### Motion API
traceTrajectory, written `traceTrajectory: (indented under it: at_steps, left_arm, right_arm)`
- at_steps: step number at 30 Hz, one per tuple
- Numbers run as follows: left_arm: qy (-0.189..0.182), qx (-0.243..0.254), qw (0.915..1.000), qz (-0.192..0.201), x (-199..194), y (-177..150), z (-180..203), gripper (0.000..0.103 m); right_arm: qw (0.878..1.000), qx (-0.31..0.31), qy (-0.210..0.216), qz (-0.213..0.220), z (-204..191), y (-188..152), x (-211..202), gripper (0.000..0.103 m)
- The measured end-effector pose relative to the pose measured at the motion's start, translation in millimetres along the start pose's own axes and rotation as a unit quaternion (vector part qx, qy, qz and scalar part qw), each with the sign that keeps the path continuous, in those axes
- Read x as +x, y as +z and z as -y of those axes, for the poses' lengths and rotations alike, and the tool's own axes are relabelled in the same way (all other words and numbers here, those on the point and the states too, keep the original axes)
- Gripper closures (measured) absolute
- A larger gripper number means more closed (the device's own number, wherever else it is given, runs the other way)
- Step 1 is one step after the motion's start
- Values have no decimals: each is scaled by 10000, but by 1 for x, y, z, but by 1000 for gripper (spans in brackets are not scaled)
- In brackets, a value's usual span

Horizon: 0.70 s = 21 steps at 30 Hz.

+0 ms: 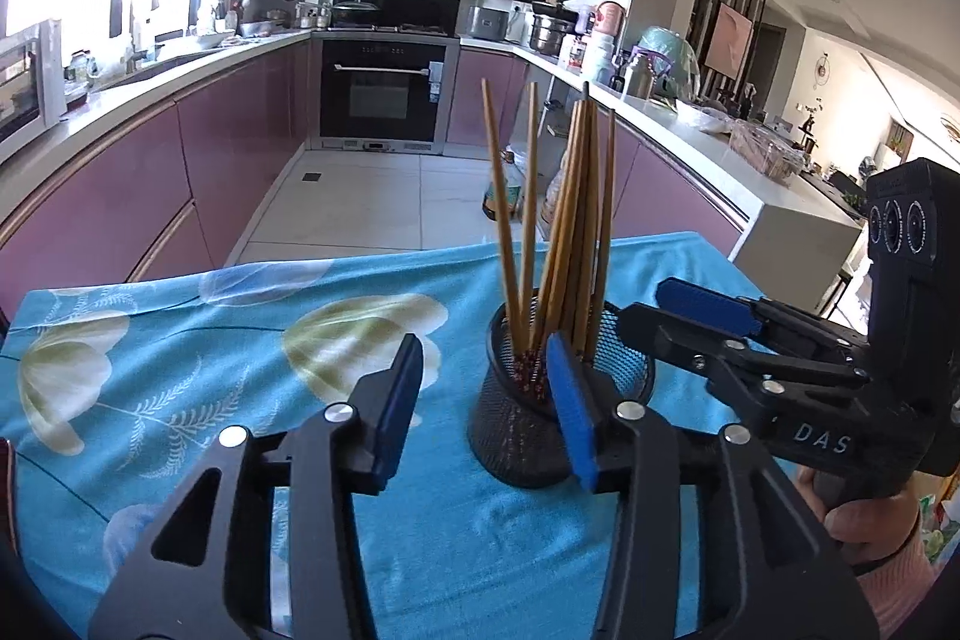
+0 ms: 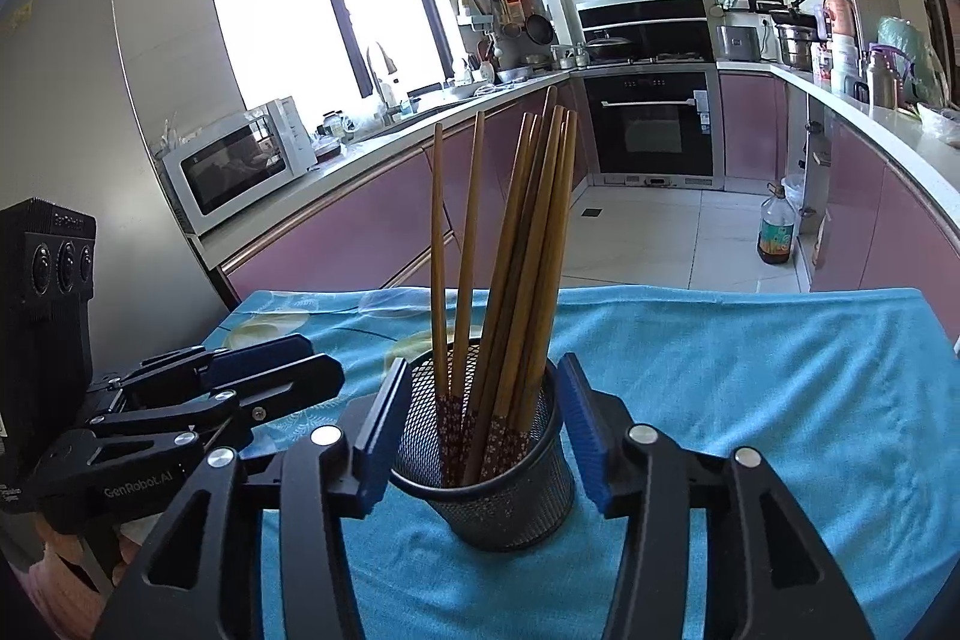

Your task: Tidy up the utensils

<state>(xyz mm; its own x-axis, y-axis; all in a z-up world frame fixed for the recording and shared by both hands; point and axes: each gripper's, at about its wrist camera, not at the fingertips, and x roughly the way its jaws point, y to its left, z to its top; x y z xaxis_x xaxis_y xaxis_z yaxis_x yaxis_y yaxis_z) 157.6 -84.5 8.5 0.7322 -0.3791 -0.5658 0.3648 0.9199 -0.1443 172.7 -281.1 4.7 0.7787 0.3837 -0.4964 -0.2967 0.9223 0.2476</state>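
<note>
Chopsticks, brown wooden with patterned ends point(image 2: 510, 292): upright in black wire-mesh cup point(image 2: 498, 484), frame centre | right gripper point(image 2: 480, 430): jaws apart, flanking cup, pads unpressed | left gripper point(image 1: 486, 400): jaws apart, empty, cup beside right pad | blue floral tablecloth point(image 2: 750, 400) beneath

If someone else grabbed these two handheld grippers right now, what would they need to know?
Left gripper: open, empty, beside the black mesh cup.
Right gripper: open, jaws either side of the mesh cup, not clearly squeezing it.
Brown wooden chopsticks: all standing in the cup on the blue floral cloth.
Done: chopsticks gathered.
Left: no loose utensils in view; check elsewhere.
</note>
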Motion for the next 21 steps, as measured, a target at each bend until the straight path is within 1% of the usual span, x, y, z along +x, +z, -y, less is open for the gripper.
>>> traceTrajectory:
  at_steps: [1, 2, 3, 4, 5, 6, 7, 8, 10, 18, 21]
  left_arm:
    - [111, -28, 9999, 87, -5, -4, -4, 55]
    - [166, -84, 9997, 152, -9, -8, -9, 44]
    - [240, -136, 9994, 218, -14, -11, -12, 38]
    - [364, -168, 9987, 315, -19, -15, -15, 31]
    - [480, -154, 9979, 419, -25, -19, -17, 26]
    - [574, -118, 9970, 512, -29, -23, -18, 23]
    - [673, -100, 9958, 605, -34, -27, -19, 12]
    - [762, -103, 9945, 708, -39, -30, -21, 6]
    - [897, -69, 9918, 909, -50, -39, -24, 6]
    - [1185, -126, 9838, 1336, -79, -61, -29, 6]
    - [1421, -52, 9781, 1520, -90, -68, -28, 6]
  right_arm:
    - [10000, -27, -48, 46, -2, -3, -3, 37]
    - [9999, -56, -112, 89, -4, -6, -6, 33]
    - [9997, -85, -190, 129, -6, -9, -8, 23]
    - [9995, -113, -256, 177, -6, -12, -10, 18]
    - [9992, -150, -311, 219, -8, -14, -11, 18]
    - [9987, -203, -395, 253, -10, -17, -13, 14]
    - [9981, -251, -488, 292, -12, -20, -15, 6]
    - [9975, -285, -541, 353, -13, -23, -17, 6]
    - [9964, -315, -628, 474, -16, -29, -22, 6]
    - [9913, -459, -926, 814, -25, -46, -36, 6]
    - [9898, -500, -986, 904, -29, -51, -40, 6]
